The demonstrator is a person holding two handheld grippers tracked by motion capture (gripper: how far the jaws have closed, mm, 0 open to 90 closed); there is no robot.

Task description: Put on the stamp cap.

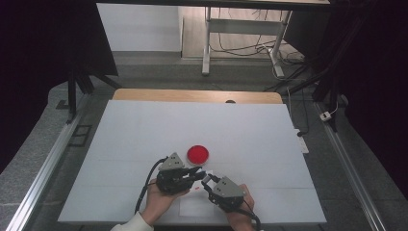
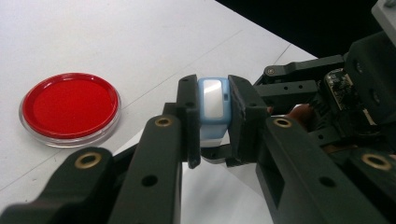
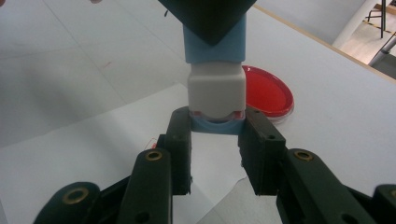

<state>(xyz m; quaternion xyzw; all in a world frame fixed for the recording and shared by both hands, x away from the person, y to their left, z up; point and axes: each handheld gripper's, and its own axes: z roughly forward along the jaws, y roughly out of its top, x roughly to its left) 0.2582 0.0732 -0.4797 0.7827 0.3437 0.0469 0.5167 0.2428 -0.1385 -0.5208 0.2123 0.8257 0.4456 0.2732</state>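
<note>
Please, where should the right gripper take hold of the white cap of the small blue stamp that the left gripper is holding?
Grip the white cap on its two flat opposite sides, coming end-on along the stamp. The left gripper already clamps the blue body, so only the cap end juts free, between the right gripper jaws.

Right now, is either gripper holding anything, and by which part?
The left gripper clamps a small blue-and-white block by its blue sides. The right gripper brackets its lower end; contact cannot be told.
</note>
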